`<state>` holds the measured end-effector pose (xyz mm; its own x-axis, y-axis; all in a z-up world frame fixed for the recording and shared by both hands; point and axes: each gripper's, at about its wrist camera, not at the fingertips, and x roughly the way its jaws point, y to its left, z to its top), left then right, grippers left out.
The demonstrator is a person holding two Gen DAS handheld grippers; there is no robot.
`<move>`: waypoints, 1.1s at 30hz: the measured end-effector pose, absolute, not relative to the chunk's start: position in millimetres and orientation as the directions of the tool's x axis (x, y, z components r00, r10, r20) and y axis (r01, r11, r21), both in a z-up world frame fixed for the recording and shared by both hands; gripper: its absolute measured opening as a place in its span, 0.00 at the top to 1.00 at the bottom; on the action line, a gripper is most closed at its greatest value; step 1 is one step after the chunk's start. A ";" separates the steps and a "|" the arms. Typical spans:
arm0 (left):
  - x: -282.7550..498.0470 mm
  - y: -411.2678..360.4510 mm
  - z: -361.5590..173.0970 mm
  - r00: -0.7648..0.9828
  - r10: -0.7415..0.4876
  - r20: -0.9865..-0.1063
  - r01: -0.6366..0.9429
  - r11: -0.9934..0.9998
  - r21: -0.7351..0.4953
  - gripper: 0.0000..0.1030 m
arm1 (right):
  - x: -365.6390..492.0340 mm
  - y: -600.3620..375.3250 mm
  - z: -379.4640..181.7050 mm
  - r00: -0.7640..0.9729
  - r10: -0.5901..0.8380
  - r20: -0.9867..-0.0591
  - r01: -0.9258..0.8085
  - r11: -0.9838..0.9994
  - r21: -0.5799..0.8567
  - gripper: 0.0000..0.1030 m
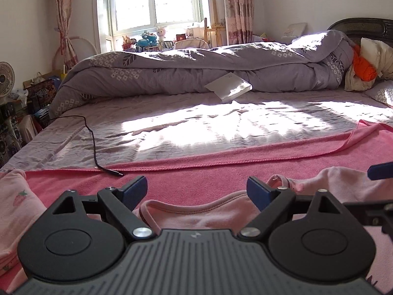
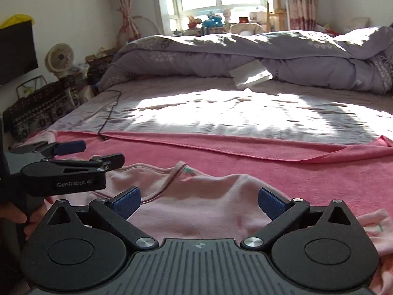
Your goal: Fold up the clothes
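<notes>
The left tongs (image 1: pixel 196 188) stand spread wide with nothing between their ribbed blue pads, hovering just above the near part of a pale pink garment (image 1: pixel 196 215). The right tongs (image 2: pixel 199 202) are likewise parted and empty, held low over the same soft knit, whose rounded, banded neckline (image 2: pixel 172 179) lies rumpled just beyond them. Both tools are matte black plastic with round pivot housings, silver pins and a grooved grey grip plate. In the right wrist view the left tongs (image 2: pixel 81 152) show side-on at the near left, gripped by a hand (image 2: pixel 18 217).

The garment lies crumpled on a coral-pink towel (image 1: pixel 196 172) of fuzzy pile with a stitched hem, spread flat across the near side of the bed (image 1: pixel 172 127). A second pale pink piece with a strawberry print (image 1: pixel 14 201) sits at the near left, partly on the towel. A thin black cable (image 1: pixel 92 135) snakes from the far left over the wrinkled lilac sheet, its plug end resting on the towel edge.

Farther off, a puffy grey-lilac duvet (image 1: pixel 196 71) with white flower and leaf prints is bunched along the far side, and a flat white rectangular packet (image 1: pixel 229 86) leans at its foot. At the far right lie a cream pillow (image 1: pixel 375 56) and an orange bundle (image 1: pixel 363 66)
</notes>
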<state>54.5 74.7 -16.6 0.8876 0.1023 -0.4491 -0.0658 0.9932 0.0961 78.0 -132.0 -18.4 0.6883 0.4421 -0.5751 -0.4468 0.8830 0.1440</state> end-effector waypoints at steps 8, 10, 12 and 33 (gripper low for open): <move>84.0 94.5 -46.2 0.786 0.189 -0.589 -0.141 0.982 0.127 0.13 | 98.3 -123.7 -50.3 0.734 0.196 -0.650 -0.298 0.953 -0.049 0.03; 84.4 91.1 -48.9 0.783 0.183 -0.594 -0.123 0.982 0.141 0.12 | 108.6 -148.4 -59.3 0.798 0.003 -0.602 -0.163 0.964 -0.211 0.00; 83.2 89.6 -49.6 0.787 0.175 -0.592 -0.111 0.983 0.144 0.12 | 121.2 -185.2 -64.6 0.782 0.000 -0.623 -0.101 0.987 -0.127 0.00; -64.7 103.3 44.0 0.918 0.184 -0.351 -0.120 0.973 0.198 0.10 | 136.6 -205.9 -78.1 0.733 0.129 -0.668 -0.108 0.991 0.072 0.00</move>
